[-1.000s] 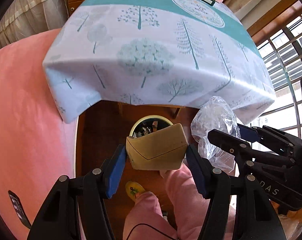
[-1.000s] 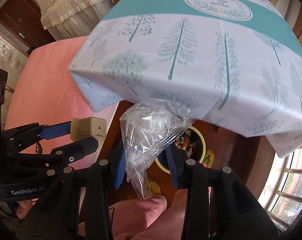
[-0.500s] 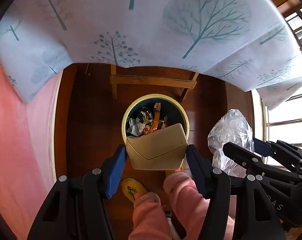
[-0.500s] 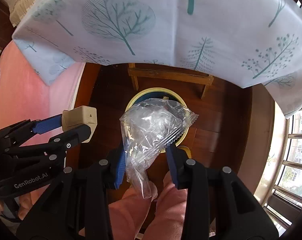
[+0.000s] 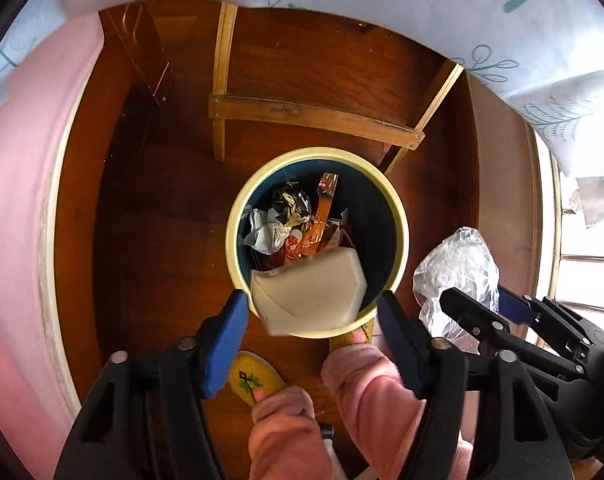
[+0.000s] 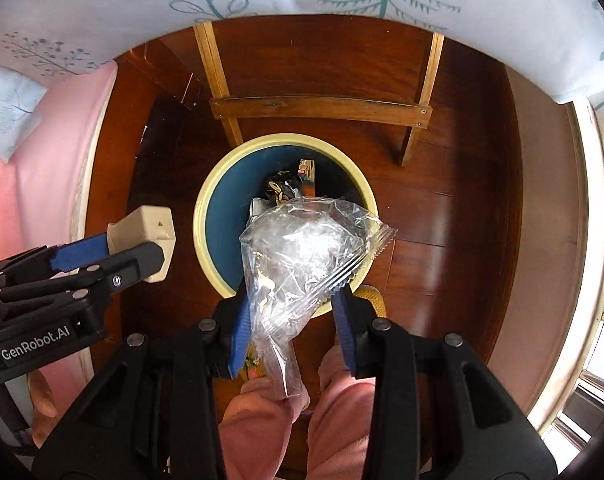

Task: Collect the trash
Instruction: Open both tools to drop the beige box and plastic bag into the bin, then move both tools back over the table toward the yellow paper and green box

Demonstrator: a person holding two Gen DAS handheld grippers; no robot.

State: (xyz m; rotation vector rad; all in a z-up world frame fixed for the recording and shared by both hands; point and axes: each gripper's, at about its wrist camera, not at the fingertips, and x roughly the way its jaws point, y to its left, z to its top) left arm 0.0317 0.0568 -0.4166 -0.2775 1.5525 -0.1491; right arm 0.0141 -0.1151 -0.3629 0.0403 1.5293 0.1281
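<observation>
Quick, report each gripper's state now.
Left gripper: jaws opening, beige carton loose between them.
Right gripper: shut on clear plastic bag.

One round trash bin [image 5: 397,216], one beige carton [image 5: 307,296], one clear plastic bag [image 6: 302,256], two grippers, two yellow slippers [image 5: 254,378], several crumpled wrappers [image 5: 290,220] inside.
</observation>
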